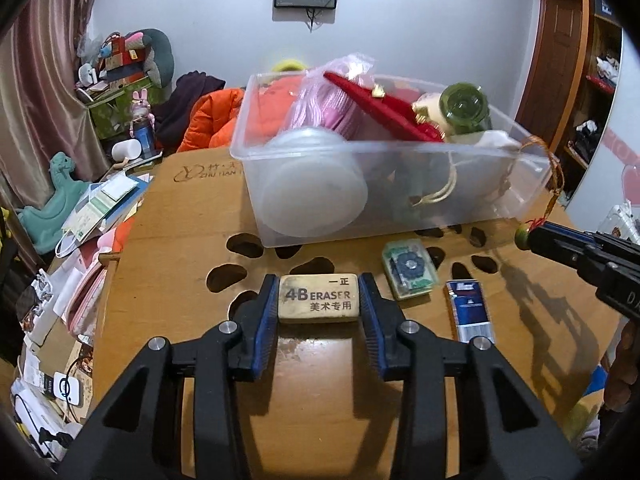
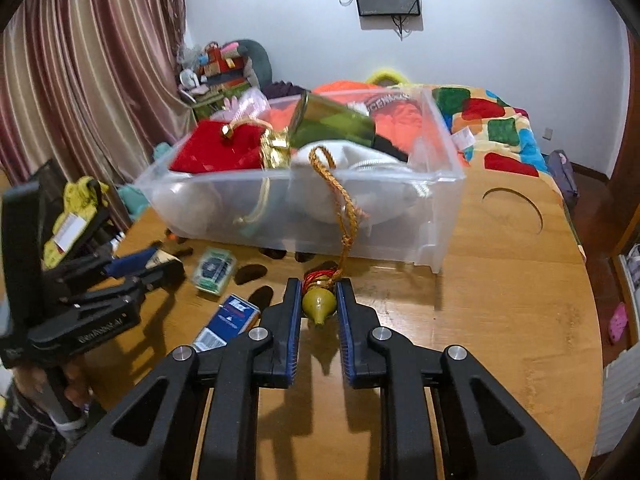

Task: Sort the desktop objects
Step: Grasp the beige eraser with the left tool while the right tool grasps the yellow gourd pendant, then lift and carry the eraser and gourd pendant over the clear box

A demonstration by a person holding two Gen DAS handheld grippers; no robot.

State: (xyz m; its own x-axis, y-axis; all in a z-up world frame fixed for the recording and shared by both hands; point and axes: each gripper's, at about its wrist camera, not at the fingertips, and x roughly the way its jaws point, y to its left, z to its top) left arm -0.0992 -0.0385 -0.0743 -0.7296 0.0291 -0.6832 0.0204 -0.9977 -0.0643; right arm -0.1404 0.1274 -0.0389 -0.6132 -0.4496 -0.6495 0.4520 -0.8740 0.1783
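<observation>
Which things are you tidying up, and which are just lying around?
Being tidied:
eraser in left gripper
green gourd charm in right gripper
clear bin
small green case
blue packet

Just lying about:
orange jacket
teal dinosaur toy

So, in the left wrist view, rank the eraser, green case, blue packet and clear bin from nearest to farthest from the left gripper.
1. eraser, between the fingers of the left gripper.
2. green case, just right of the fingers.
3. blue packet, further right.
4. clear bin, beyond them all.
</observation>
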